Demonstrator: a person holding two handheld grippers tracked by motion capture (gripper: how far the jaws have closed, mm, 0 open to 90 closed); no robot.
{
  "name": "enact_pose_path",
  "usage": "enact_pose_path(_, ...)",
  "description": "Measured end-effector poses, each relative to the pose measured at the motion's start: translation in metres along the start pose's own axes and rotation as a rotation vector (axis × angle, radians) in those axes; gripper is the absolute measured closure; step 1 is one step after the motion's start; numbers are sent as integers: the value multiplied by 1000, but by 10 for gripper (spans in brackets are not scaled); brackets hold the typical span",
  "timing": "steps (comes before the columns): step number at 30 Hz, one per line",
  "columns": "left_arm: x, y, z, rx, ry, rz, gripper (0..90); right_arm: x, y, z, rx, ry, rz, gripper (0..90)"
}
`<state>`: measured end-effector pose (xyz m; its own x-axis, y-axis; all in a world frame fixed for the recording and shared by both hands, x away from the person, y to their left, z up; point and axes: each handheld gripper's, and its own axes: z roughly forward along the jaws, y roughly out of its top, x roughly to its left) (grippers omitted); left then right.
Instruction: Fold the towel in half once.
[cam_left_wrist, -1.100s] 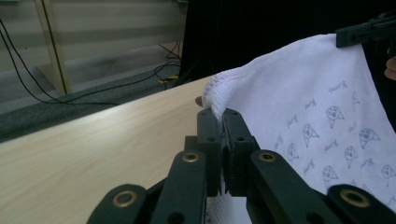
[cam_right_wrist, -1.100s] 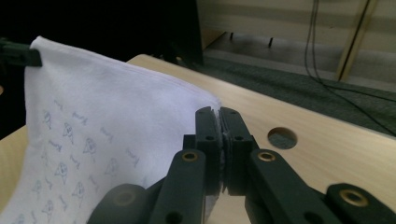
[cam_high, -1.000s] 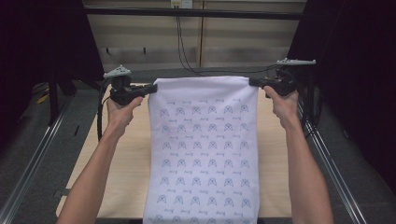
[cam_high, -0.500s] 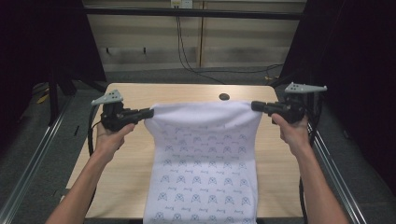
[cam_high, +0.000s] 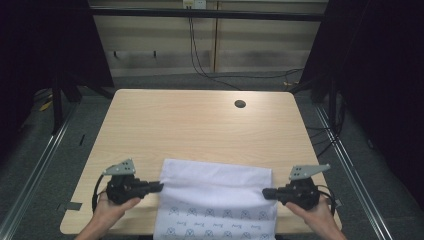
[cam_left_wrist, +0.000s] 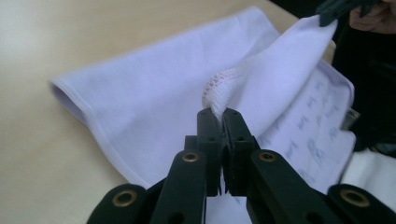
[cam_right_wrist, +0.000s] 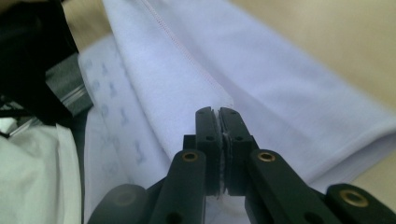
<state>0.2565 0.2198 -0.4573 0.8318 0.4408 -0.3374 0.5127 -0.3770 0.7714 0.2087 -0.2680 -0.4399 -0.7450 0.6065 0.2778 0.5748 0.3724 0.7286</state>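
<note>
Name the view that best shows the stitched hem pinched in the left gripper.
The left gripper view: the zigzag-stitched hem of the white cloth sits bunched right between the left gripper jaws. The high view shows that gripper at the cloth's corner, stitching too small to tell. The right gripper view shows another hem.

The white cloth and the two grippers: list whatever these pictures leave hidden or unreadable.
- High view: the near end of the white cloth is cut off by the bottom edge.
- High view: the small blue prints on it are too small to make out.
- Left gripper view: the left gripper covers the pinched hem corner.
- Right gripper view: the right gripper hides the edge it clamps; things at the left are blurred.
</note>
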Motion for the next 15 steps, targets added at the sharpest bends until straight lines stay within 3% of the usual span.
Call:
enact_pose_path(3,-6,-12,10,56,-21,7,874,2,-21,12,59,16,41,875)
enact_pose_path(4,-6,-14,13,75,-34,8,873,4,-30,16,103,15,56,875)
enact_pose_path(7,-6,-23,32,191,-22,10,873,6,-42,21,170,-11,58,875)
enact_pose_path(9,-2,-21,36,183,-17,-2,872,6,-45,24,192,-34,58,875)
enact_pose_path(10,0,-19,36,186,13,10,874,5,-44,26,209,-37,61,876)
enact_pose_path(11,3,-18,40,197,73,32,875,3,-43,27,211,-37,60,877)
enact_pose_path(15,18,-6,50,186,94,10,876,-7,-37,30,201,-88,64,877)
